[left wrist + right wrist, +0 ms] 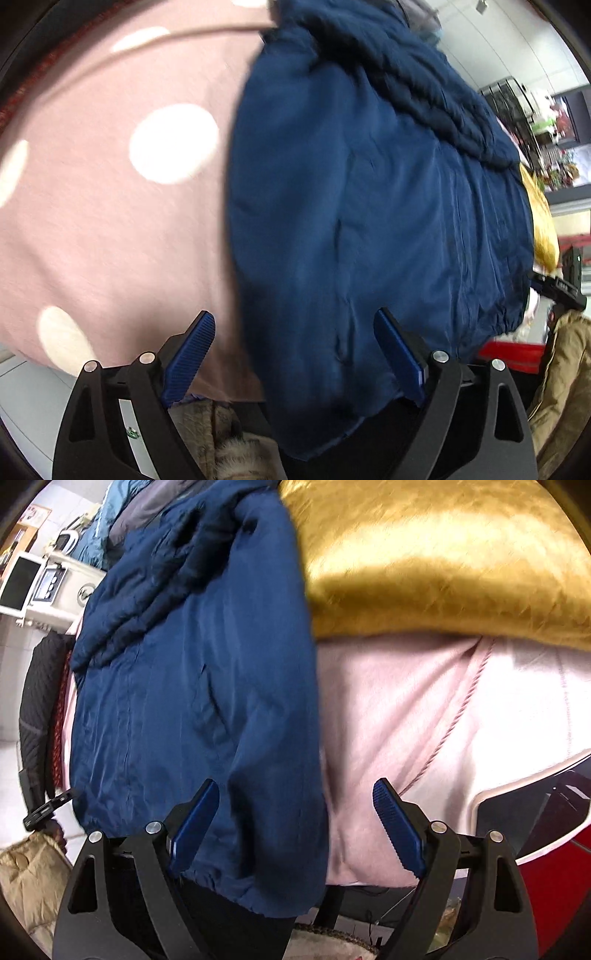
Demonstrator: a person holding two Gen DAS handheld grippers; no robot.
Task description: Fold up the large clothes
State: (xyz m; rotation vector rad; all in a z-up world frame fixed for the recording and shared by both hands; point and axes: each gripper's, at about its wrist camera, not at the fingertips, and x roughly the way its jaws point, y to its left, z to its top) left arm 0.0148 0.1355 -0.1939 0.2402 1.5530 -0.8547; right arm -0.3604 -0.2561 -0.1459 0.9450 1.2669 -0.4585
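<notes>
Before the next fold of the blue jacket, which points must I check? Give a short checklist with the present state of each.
1. Left gripper open, nothing pinched: ok.
2. Right gripper open, nothing pinched: ok.
3. Blue jacket lies on the pink spotted cover: ok.
4. Jacket smooth: not ok; padded part bunched at the far end.
5. Near hem fully on the surface: not ok, it hangs over the edge.
6. Gold cushion clear of the jacket: cannot tell, their edges meet.
</notes>
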